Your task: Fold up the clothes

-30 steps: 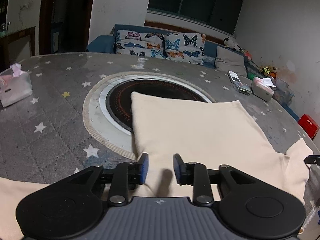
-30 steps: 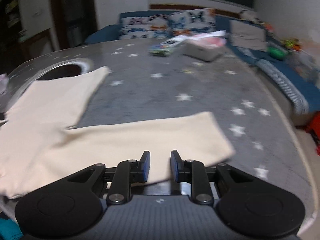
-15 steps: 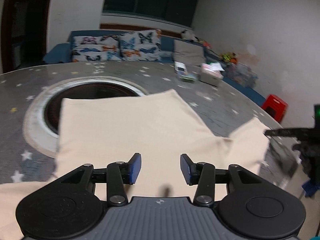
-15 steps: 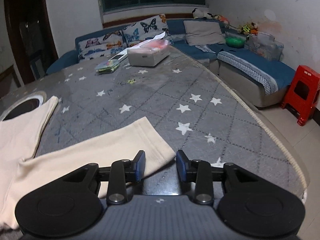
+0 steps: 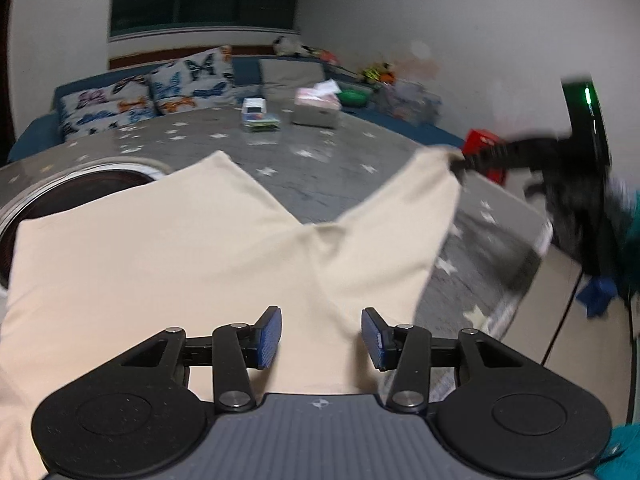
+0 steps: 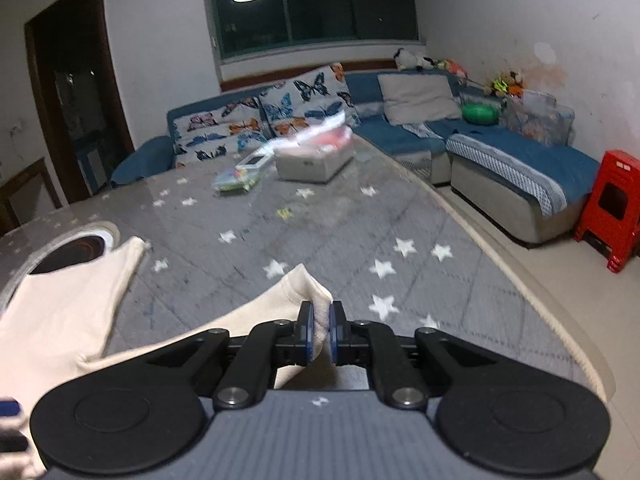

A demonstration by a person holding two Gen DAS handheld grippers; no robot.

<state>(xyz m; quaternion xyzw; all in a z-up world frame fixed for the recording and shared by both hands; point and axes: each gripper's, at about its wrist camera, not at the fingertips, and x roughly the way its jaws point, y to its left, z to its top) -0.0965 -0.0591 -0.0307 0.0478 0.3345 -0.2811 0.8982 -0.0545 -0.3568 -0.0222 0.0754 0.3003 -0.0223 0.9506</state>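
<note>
Item: cream garment [image 5: 168, 248], fold begun, no fold laid yet.

Your right gripper [image 6: 319, 334] has its fingers clenched on the sleeve end [image 6: 310, 288]; your left gripper [image 5: 320, 338] hovers with fingers apart, nothing between them, the garment's body flat on the table [image 6: 340, 232] just beyond. Left to do: sleeve carried inward, body folded. Farther ahead of the fingers: tissue box [image 6: 314, 158], small packets [image 6: 240, 176], round inset [image 5: 76, 188] partly under the cloth. None obstructs.
</note>
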